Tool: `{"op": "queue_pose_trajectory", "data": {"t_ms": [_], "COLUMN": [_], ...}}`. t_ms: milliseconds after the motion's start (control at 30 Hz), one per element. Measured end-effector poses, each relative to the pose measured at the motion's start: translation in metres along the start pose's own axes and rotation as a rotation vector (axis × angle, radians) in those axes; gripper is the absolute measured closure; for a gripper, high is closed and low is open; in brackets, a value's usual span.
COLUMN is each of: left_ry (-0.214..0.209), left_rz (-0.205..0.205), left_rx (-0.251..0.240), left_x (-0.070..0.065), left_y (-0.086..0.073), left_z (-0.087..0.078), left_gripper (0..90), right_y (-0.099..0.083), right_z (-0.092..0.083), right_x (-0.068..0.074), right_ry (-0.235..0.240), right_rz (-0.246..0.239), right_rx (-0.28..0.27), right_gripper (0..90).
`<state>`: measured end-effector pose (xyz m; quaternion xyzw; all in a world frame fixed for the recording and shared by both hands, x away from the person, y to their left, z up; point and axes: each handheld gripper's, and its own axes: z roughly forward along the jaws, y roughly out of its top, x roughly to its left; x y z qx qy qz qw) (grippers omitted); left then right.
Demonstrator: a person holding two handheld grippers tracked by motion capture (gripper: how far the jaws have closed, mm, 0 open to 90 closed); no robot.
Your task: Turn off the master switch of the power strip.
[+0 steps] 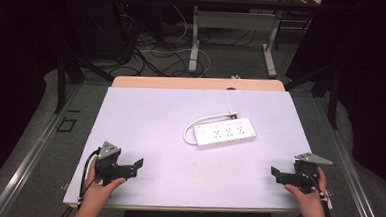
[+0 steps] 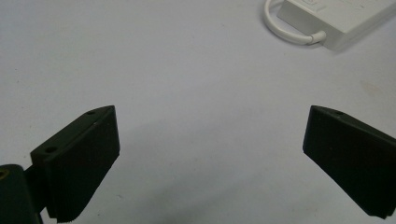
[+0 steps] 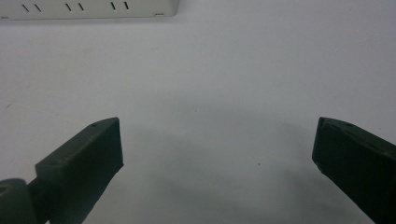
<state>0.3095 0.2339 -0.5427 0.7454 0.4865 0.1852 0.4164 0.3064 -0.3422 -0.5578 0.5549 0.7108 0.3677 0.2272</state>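
Observation:
A white power strip [image 1: 225,132] lies flat in the middle of the white table top [image 1: 155,116], its short cord looped at its left end and the plug resting behind it. My left gripper [image 1: 137,167] rests near the front left of the table, open, nothing between its jaws. In the left gripper view the power strip [image 2: 336,16] and its cord [image 2: 280,28] sit far ahead at the upper right of my left gripper [image 2: 210,140]. My right gripper [image 1: 273,174] rests near the front right, open and empty. In the right gripper view my right gripper [image 3: 217,149] faces the power strip [image 3: 88,8] at the top.
The table's far wooden edge [image 1: 197,82] shows beyond the white top. Behind it stand another table's legs [image 1: 194,43] and loose cables [image 1: 154,51] on the floor. Dark frame bars flank both sides.

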Motion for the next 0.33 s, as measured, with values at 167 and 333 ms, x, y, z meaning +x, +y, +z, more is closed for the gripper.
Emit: {"op": "queue_pose_trajectory", "data": {"t_ms": [167,333], "left_ry": [0.000,-0.003], "left_rz": [0.002,0.003], "left_rx": [0.001,0.006], "left_x": [-0.0003,-0.0005], "left_y": [0.0002,0.0008], "left_z": [0.0003,0.0009], "left_gripper": [3.8,3.8], "right_y": [-0.0007,-0.0008], "right_z": [-0.0002,-0.0010], "right_x": [0.0001,0.0007], "right_ry": [0.006,0.012], "right_rz": [-0.003,-0.003], "right_rx": [0.002,0.003], "right_gripper": [1.5,1.5]}}
